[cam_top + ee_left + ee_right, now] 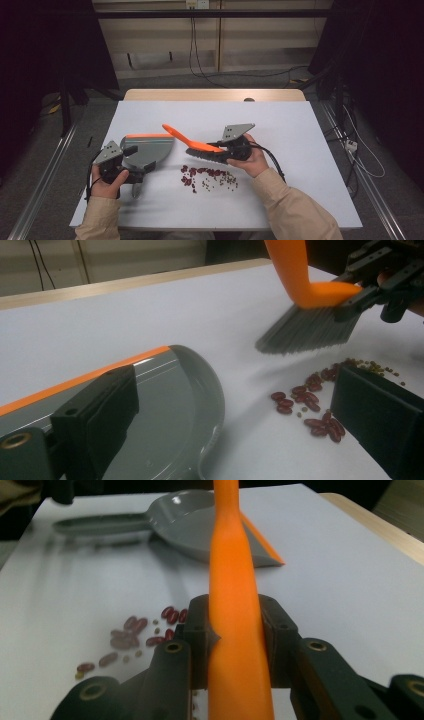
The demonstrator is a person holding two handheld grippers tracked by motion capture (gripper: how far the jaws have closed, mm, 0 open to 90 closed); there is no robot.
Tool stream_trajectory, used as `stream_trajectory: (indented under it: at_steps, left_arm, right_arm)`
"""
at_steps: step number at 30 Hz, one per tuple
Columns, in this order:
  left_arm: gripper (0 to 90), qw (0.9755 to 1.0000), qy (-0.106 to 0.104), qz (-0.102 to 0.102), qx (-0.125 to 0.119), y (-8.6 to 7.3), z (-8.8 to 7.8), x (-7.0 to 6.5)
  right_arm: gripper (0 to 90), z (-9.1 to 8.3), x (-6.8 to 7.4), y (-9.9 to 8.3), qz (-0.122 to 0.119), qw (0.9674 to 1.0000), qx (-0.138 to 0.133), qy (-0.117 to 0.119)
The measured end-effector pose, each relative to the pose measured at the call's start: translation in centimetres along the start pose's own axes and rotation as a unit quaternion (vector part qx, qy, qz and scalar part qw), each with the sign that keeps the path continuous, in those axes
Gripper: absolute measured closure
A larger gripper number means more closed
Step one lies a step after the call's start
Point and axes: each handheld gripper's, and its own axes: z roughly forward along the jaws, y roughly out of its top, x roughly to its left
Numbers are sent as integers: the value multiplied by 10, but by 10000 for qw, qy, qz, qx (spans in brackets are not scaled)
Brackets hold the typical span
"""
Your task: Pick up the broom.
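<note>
Small brush held above the spilled beans, dustpan waiting on the left.

The right gripper (227,150) is clamped on the orange plastic hand brush with grey bristles (197,145), light and stiff, best gripped on its back above the soft bristles. The left gripper (131,176) seems closed on the handle of the grey plastic dustpan with orange lip (146,148), flat on the white table (300,150). Dark red beans (207,177) look small, hard, likely to roll.

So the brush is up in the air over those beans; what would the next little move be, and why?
Probably lower the brush behind the beans and sweep them toward the dustpan. The right gripper is clamped on the orange handle, the bristles hang clear of the table, and the beans lie loose beside the pan's open edge.
</note>
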Motion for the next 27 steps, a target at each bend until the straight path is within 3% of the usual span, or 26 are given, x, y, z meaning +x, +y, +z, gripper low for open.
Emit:
stream_trajectory:
  at_steps: [2, 4, 6, 8, 10, 14, 18, 21, 27]
  left_arm:
    - [54, 10000, -6, 4, -8, 0, 0, 0]
    - [54, 10000, -6, 7, -6, 0, 0, 0]
    - [54, 10000, 3, 14, -14, 0, 0, 0]
    - [54, 10000, 2, 24, -33, 1, 0, -1]
    - [54, 10000, 6, 35, -34, 1, -1, -1]
    - [54, 10000, -3, 53, -27, 1, 0, -2]
    - [54, 10000, 2, 76, -21, 1, 0, -2]
    - [54, 10000, 3, 64, -55, 1, 0, -2]
    - [54, 9999, 10, 80, -66, 1, 0, -2]
  right_arm:
    - [708, -3, 3, 2, 220, 9997, -38, -125]
    - [709, -5, 7, 3, 609, 9977, -151, -247]
    - [709, -6, 12, 2, 1088, 9928, -340, -379]
    - [709, -7, 18, 0, 1512, 9858, -534, -499]
    - [709, -6, 27, -1, 1783, 9803, -635, -558]
    - [709, -1, 44, -1, 2020, 9750, -656, -657]
    - [709, 5, 54, 0, 2062, 9741, -575, -724]
    - [708, 9, 58, 1, 2202, 9710, -555, -743]
    - [709, 16, 66, 3, 2320, 9678, -649, -726]
